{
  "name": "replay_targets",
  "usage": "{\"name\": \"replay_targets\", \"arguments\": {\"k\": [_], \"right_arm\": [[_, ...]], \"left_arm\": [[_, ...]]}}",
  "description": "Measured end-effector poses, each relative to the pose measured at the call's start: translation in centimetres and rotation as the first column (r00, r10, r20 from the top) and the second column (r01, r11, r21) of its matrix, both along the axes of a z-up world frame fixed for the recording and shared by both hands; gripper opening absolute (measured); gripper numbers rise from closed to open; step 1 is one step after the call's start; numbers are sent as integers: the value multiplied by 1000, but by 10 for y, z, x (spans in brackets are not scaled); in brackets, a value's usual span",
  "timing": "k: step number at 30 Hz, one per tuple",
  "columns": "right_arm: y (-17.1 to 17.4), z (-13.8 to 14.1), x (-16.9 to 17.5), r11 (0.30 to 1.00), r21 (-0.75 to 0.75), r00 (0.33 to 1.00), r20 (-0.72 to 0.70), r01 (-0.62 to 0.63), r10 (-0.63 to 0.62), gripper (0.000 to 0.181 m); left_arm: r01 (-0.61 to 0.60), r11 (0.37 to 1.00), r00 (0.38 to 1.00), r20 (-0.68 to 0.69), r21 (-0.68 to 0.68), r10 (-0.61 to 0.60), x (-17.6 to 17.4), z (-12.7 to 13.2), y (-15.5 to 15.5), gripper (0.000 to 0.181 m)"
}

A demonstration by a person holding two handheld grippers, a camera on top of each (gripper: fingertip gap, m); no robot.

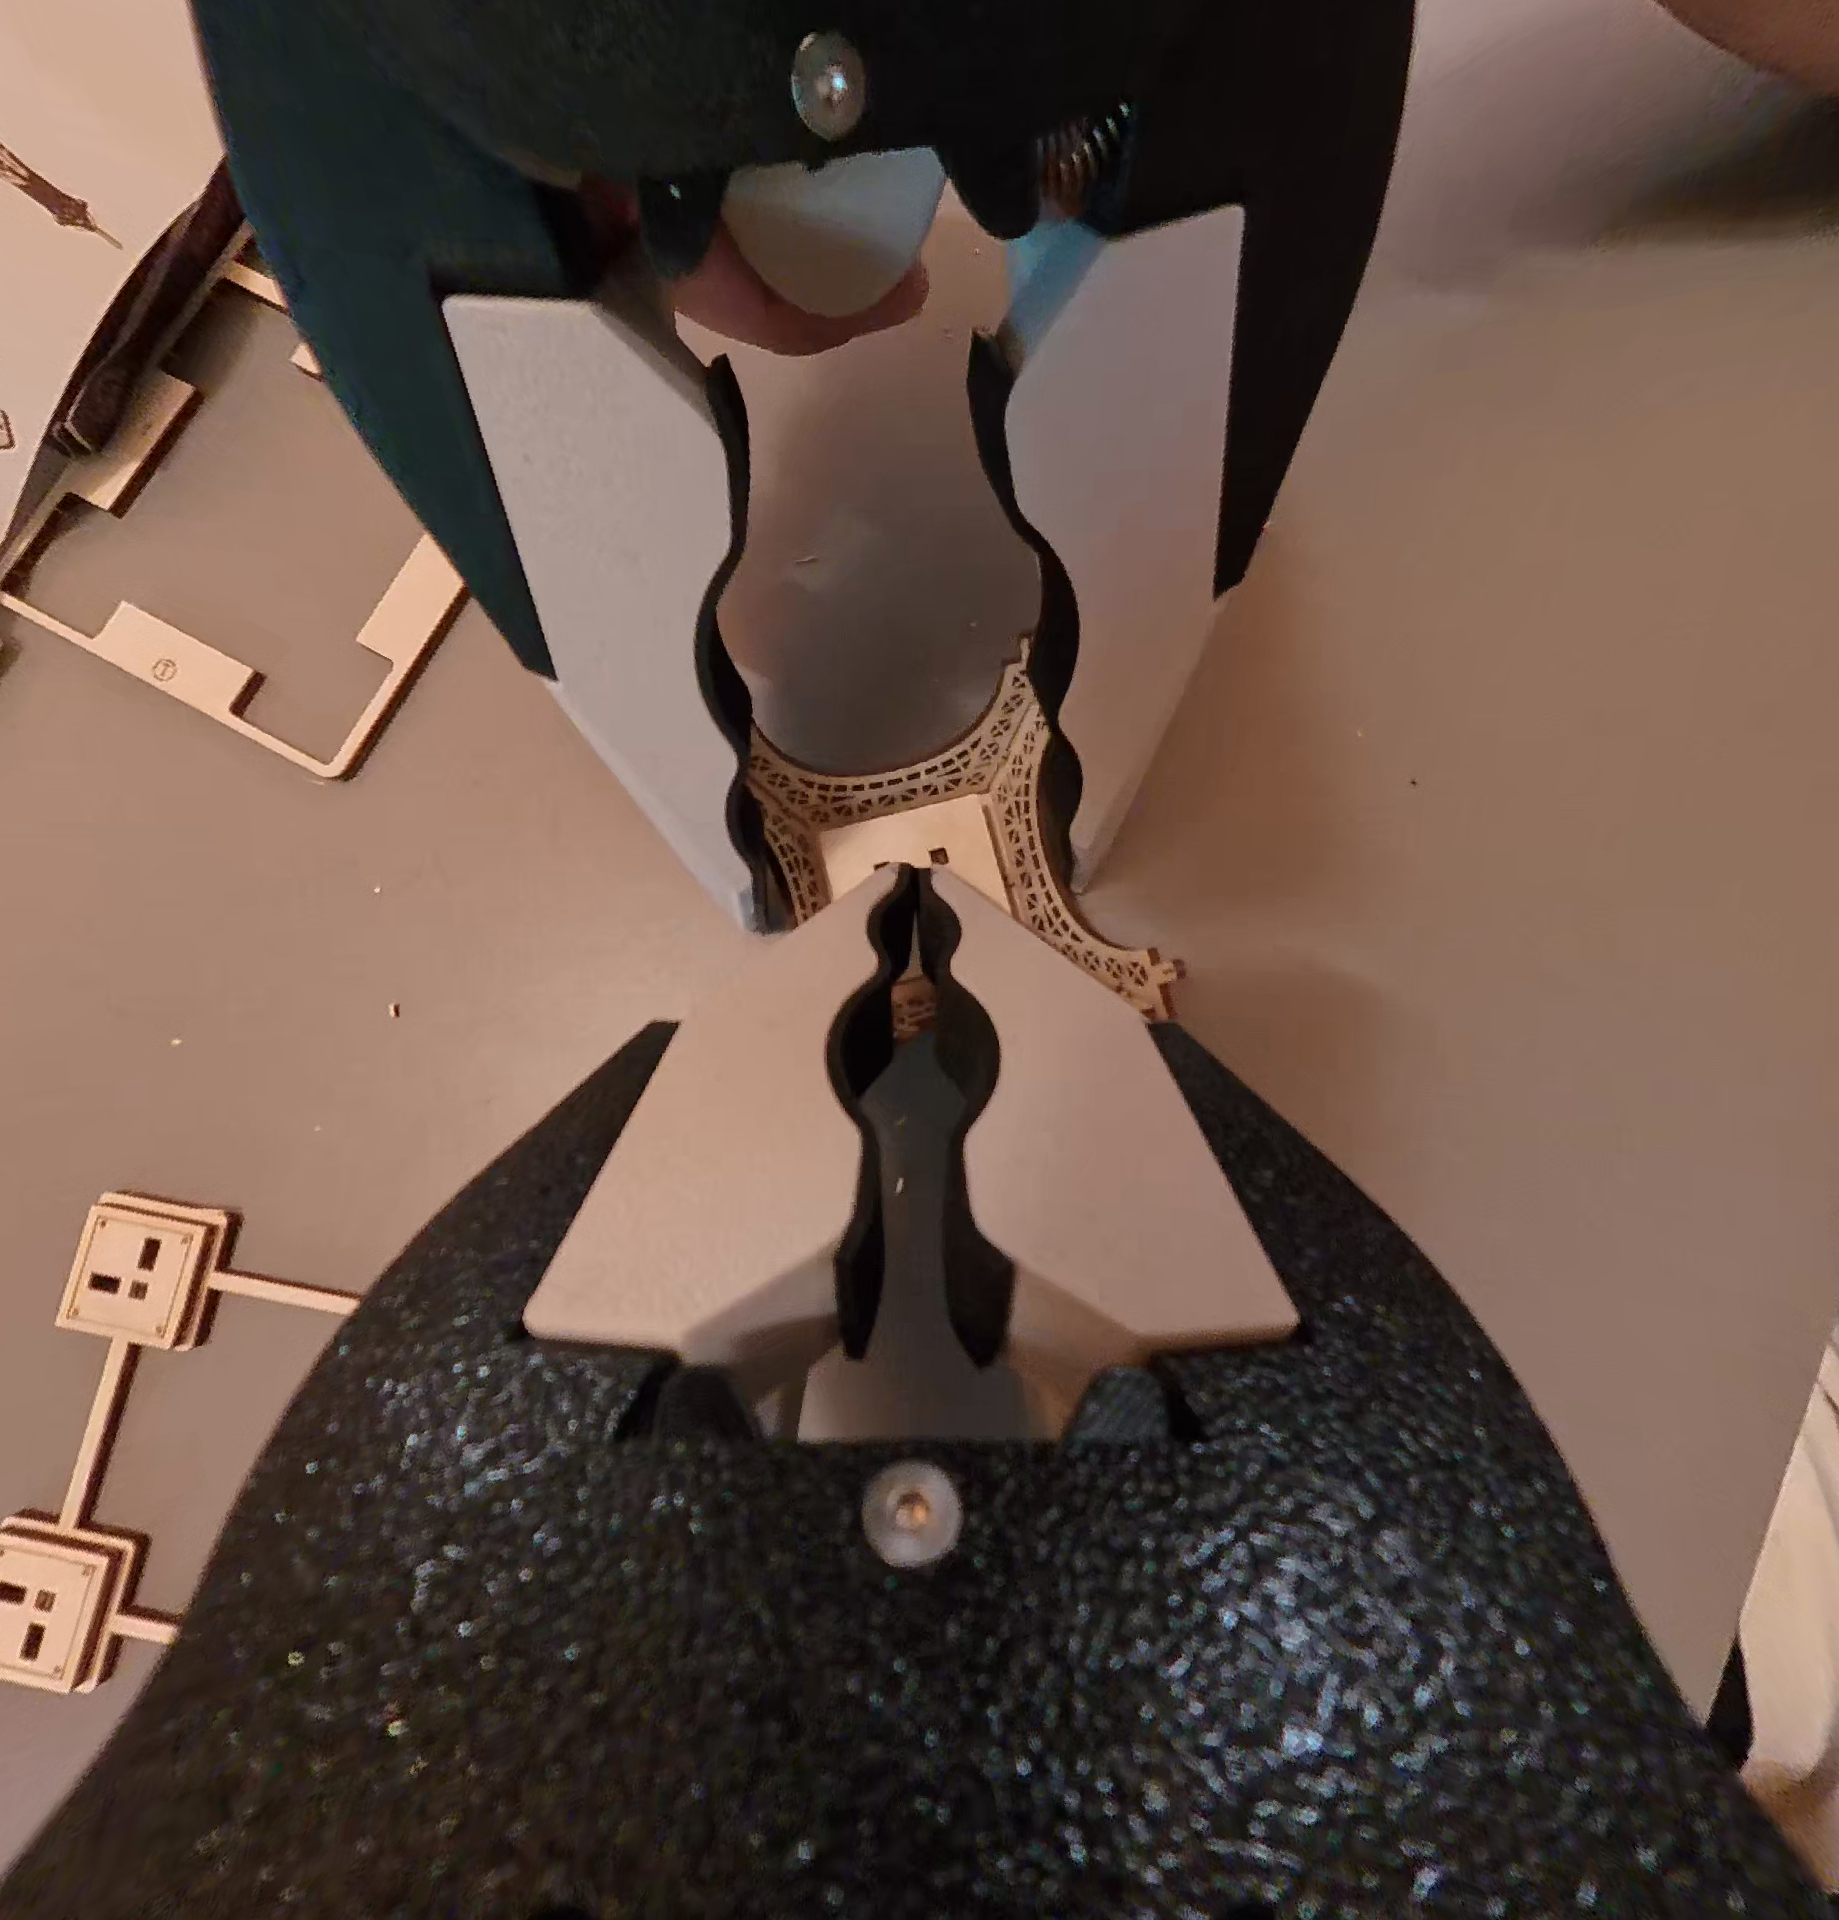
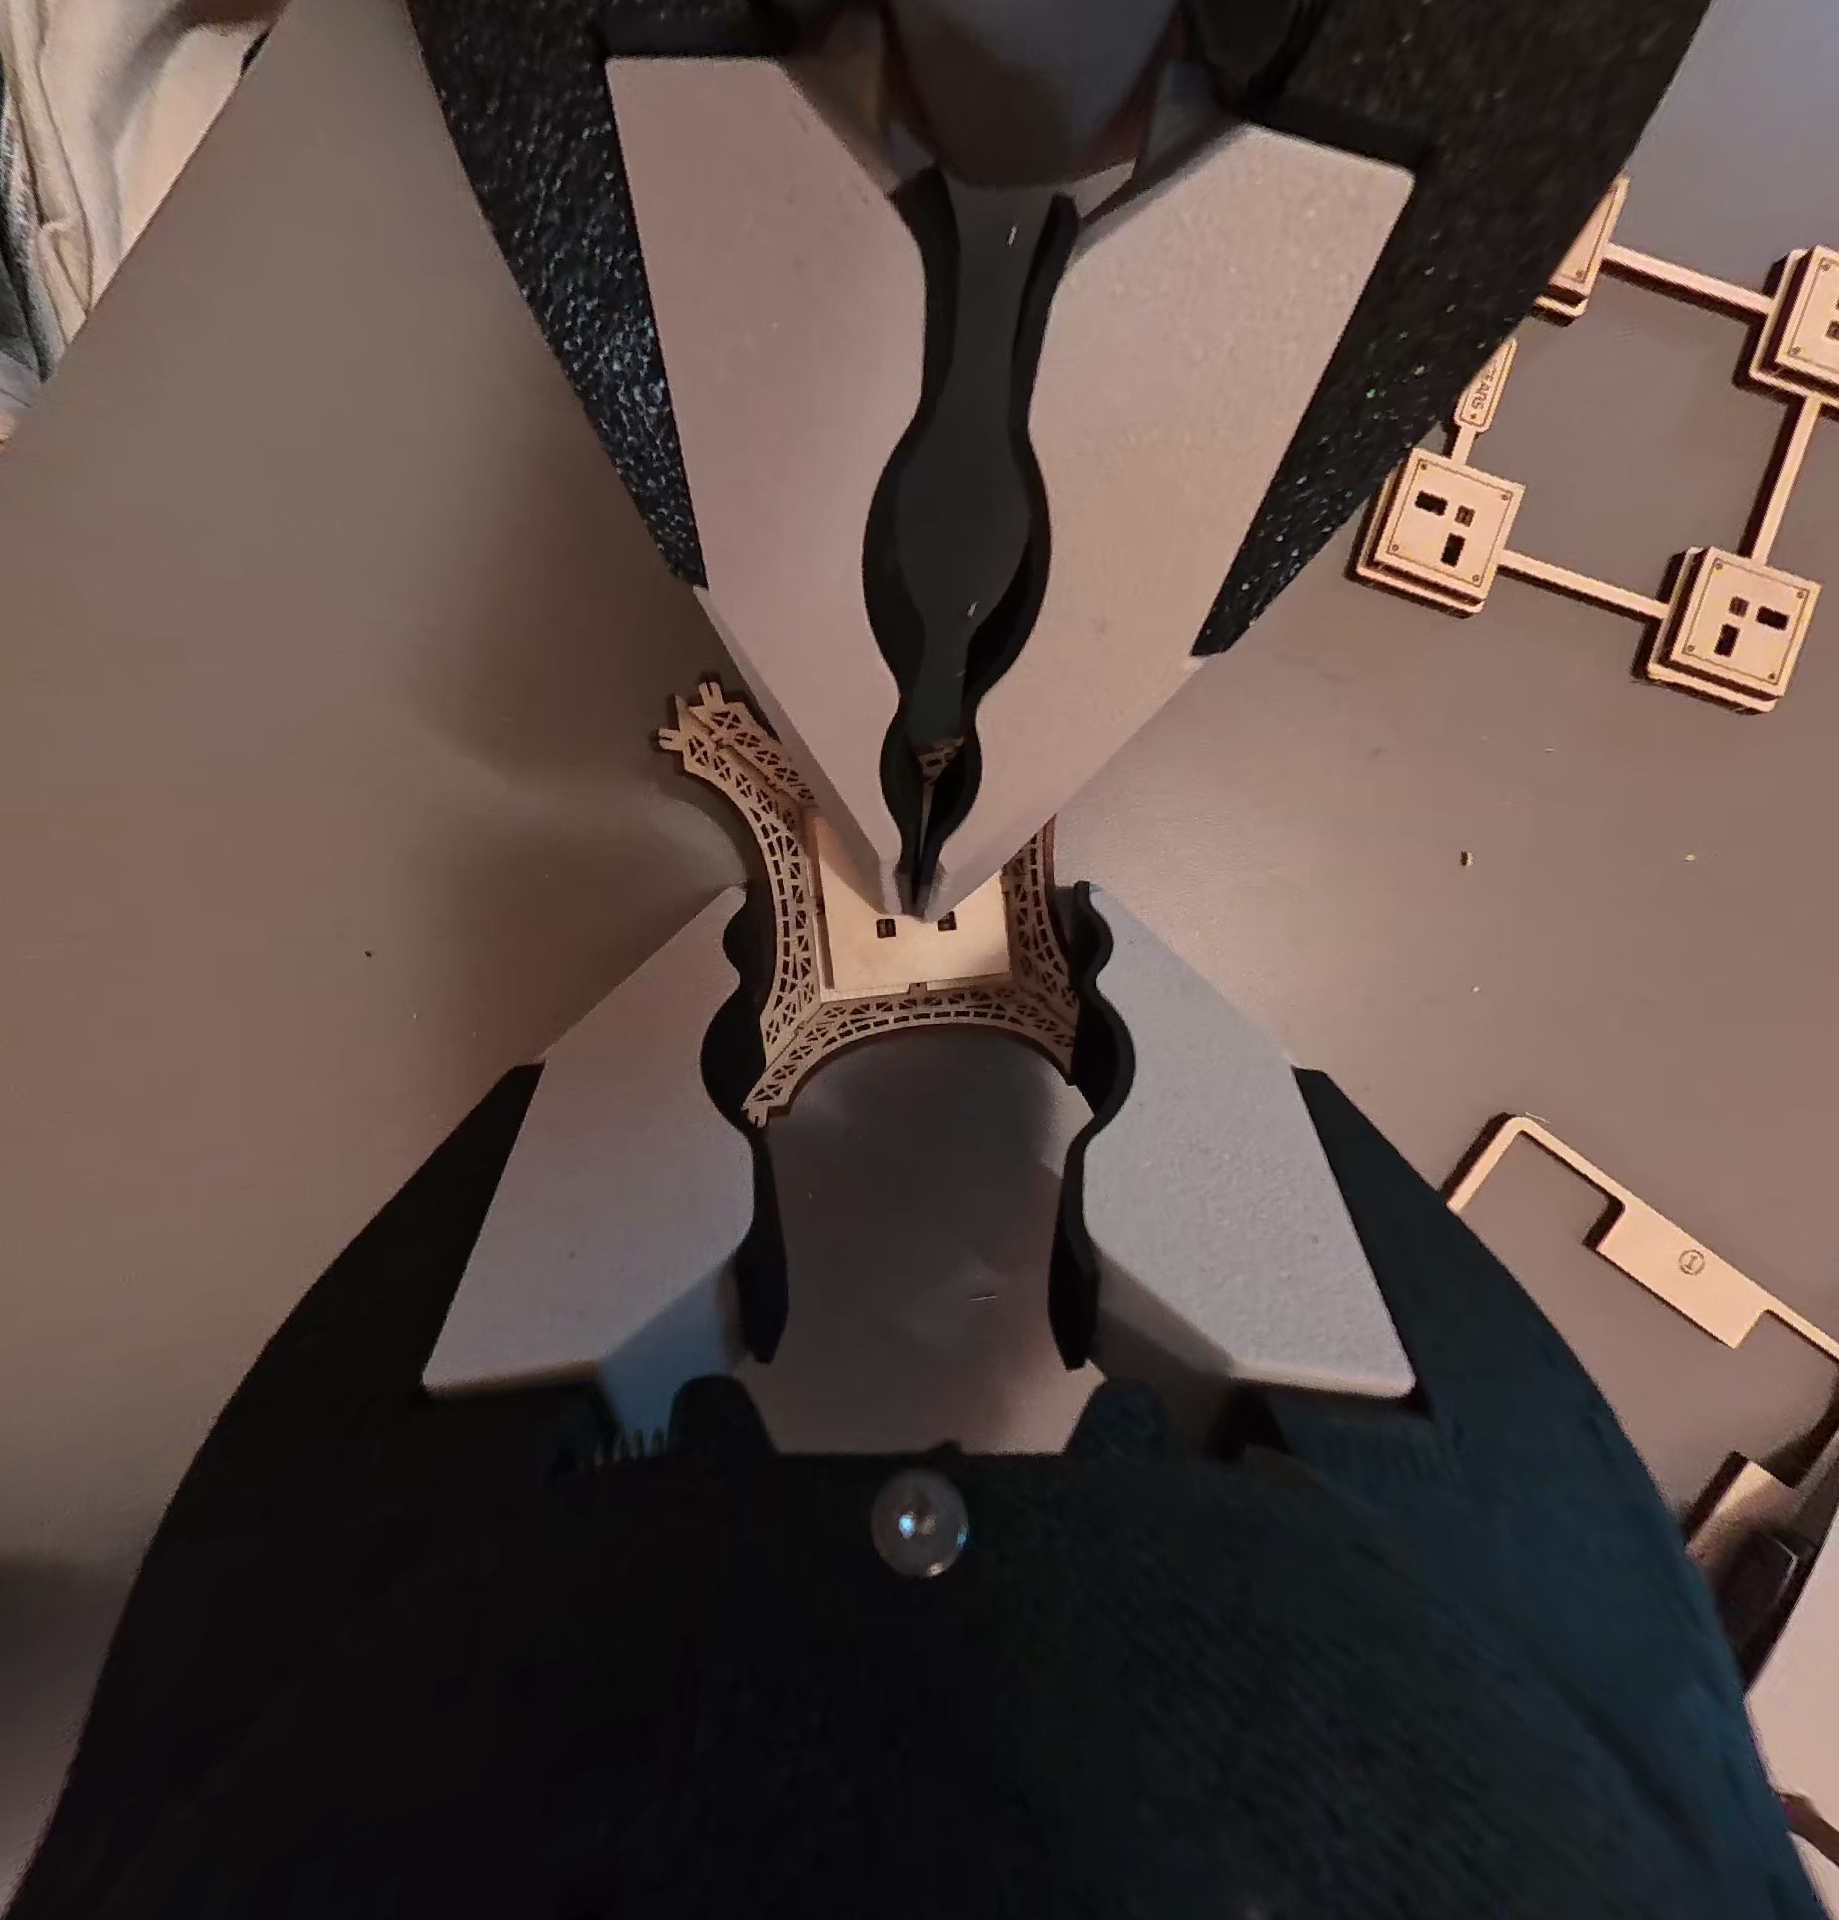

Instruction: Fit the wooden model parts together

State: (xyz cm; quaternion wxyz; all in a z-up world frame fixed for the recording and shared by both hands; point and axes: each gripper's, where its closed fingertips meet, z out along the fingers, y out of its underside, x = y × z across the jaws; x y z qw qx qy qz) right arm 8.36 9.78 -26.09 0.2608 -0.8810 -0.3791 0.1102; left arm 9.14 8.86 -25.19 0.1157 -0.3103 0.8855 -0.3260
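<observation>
A wooden lattice tower base (image 2: 894,1023) with four arched legs and a flat slotted platform (image 2: 894,951) is clamped by its sides in my dark teal right gripper (image 2: 915,935). It also shows in the left wrist view (image 1: 873,790), between the right gripper's fingers (image 1: 603,540). My black speckled left gripper (image 1: 910,881) is shut on a small thin wooden piece (image 1: 913,1006). Its tip touches or hovers just over the platform's slots. The left gripper (image 2: 920,894) comes in from the top of the right wrist view with the piece (image 2: 936,758) between its pads.
A wooden frame of square pads joined by strips (image 1: 136,1283) (image 2: 1725,613) lies on the table. An emptied cut-out sheet (image 1: 219,623) (image 2: 1663,1268) and a paper instruction sheet (image 1: 21,312) lie nearby. The table edge (image 1: 1725,1558) has cloth beyond it. The tips of both grippers are at nearly the same place.
</observation>
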Motion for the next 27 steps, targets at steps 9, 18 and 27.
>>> {"name": "replay_targets", "arguments": {"k": [9, 18, 27], "right_arm": [[1, 0, -3, 1000, 9, 1000, -7, -6, 6, 55], [0, 2, -4, 999, 40, 1000, 0, -9, 9, 54], [-2, 1, -2, 999, 37, 999, -36, 29, -28, 56]], "left_arm": [[19, 999, 1000, -9, 32, -19, 0, 0, 0, 0], [14, 1000, 1000, -15, 25, -14, -1, 0, -1, 0], [39, 997, 998, -50, 68, -35, -2, 0, -2, 0]]}}
